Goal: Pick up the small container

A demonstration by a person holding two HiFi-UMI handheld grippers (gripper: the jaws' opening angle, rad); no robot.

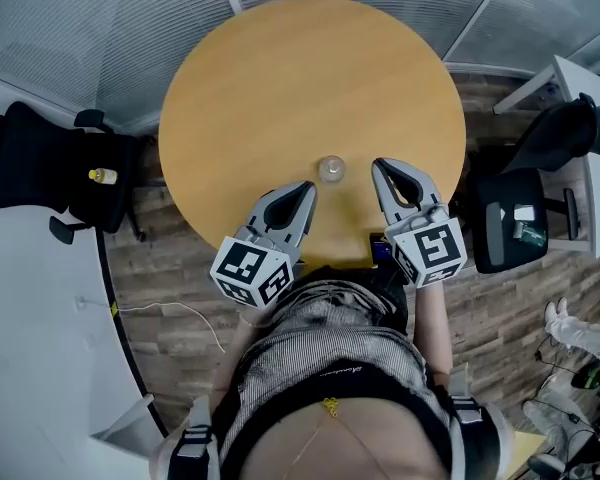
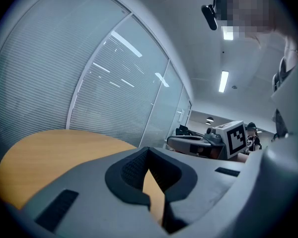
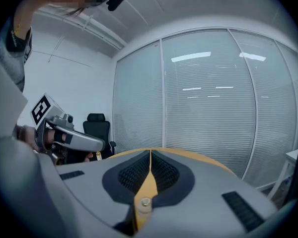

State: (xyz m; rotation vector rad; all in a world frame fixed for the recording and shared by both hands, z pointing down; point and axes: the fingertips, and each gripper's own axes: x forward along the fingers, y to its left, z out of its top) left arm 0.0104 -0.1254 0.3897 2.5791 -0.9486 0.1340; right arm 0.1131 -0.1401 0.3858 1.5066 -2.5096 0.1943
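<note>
The small clear container (image 1: 331, 169) stands on the round wooden table (image 1: 280, 78), near its front edge. It lies between my two grippers. My left gripper (image 1: 307, 187) sits just below and left of it, jaws shut and empty. On the other side, my right gripper (image 1: 379, 166) is also shut with nothing held. Neither touches the container. In the left gripper view the jaws (image 2: 148, 150) meet over the tabletop and the right gripper (image 2: 203, 144) shows beyond. The right gripper view has its jaws (image 3: 150, 152) closed, with the left gripper (image 3: 72, 138) off to the left. Neither gripper view shows the container.
A black office chair (image 1: 35, 168) with a small yellow object (image 1: 102, 176) stands left of the table. Another black chair (image 1: 510, 218) and a white desk (image 1: 580, 98) are at the right. Glass walls with blinds (image 1: 100, 28) curve behind the table.
</note>
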